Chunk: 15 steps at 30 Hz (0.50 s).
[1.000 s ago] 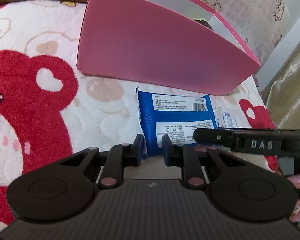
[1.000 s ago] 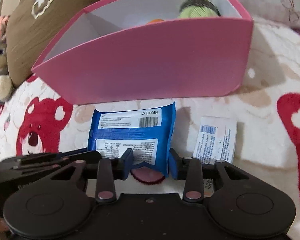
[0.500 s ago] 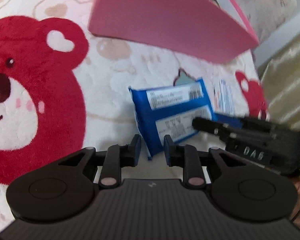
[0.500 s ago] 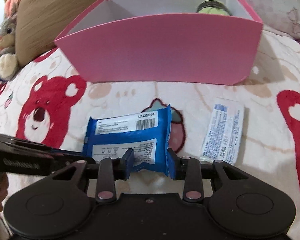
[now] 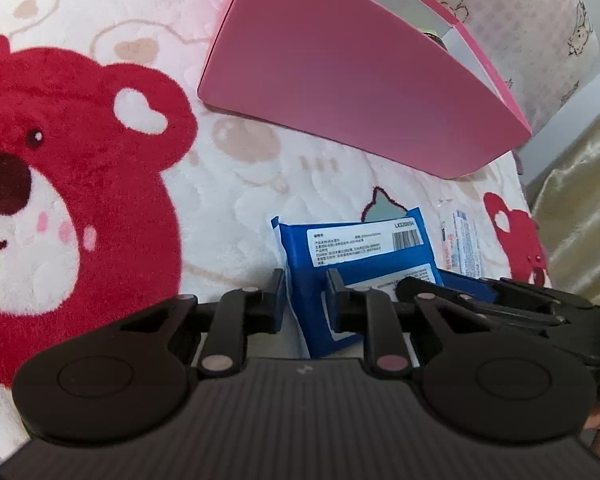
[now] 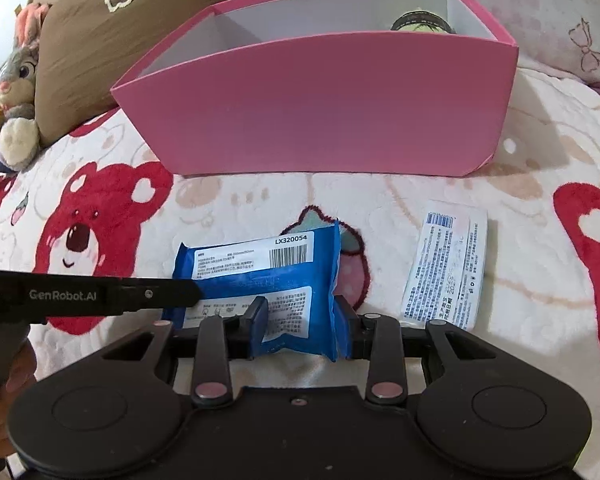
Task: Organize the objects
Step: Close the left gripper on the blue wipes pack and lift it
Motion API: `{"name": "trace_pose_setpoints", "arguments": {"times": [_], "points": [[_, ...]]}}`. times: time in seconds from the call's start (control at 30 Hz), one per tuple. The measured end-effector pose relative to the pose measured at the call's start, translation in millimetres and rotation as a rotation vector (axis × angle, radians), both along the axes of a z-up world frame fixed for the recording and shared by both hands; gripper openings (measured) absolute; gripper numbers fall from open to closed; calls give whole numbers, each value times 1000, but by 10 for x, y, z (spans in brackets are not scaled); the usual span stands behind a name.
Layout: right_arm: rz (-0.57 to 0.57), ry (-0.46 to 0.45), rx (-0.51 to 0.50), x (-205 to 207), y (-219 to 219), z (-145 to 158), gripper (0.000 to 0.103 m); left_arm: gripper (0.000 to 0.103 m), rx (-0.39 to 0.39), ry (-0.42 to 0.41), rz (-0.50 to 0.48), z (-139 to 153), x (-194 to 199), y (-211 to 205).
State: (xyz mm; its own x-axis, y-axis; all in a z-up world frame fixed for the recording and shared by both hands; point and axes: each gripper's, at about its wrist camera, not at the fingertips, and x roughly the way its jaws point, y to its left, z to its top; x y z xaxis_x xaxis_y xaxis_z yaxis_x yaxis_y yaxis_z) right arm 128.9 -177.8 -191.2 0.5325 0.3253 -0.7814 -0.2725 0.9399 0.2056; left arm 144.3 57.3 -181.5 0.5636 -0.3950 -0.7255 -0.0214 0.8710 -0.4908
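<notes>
Blue pack (image 5: 351, 256): wipes-type pouch, label side up, over the bear blanket (image 5: 100, 200) a little short of the pink box (image 5: 359, 92). Both grippers have it, one at each end.

Left view, left gripper (image 5: 303, 292): jaws pinched on the pack's left near corner, pads pressing into the wrapper. I'd say it's lifted a bit off the blanket, but can't be sure from this angle.

Left view, right gripper (image 5: 479, 296): comes in from the right side and grips the pack's other end. A white sachet (image 5: 459, 244) lies on the blanket just past it.

Right view, right gripper (image 6: 300, 316): clamped on the pack's right near edge, the wrapper bunching between the pads.

Right view, left gripper: its black finger reaches in from the left and meets the pack's left side.

Right view, box: open top, mostly white and bare inside; one green round thing (image 6: 421, 24) sits at the far right corner. Can't tell what it is.

Right view, sachet: flat on the blanket right of the pack, well apart from the box, nobody touching it.

Progress: looks early-to-mid. One thing is in the box, the pack is gripped but not in yet, and the sachet is left after that.

Next, my guess: carry the pack up over the near wall and drop it in.
</notes>
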Motion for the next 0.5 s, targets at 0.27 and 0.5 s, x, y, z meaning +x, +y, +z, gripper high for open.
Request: {"name": "trace_pose_setpoints", "arguments": {"times": [0.27,0.5], "points": [[58,-25,-79,-93,138,26,40,19,39,-3,4,117,-47,-83],[53,4,-49,-257,136,114,45,23,63,24,-32,318,-148,-172]]}}
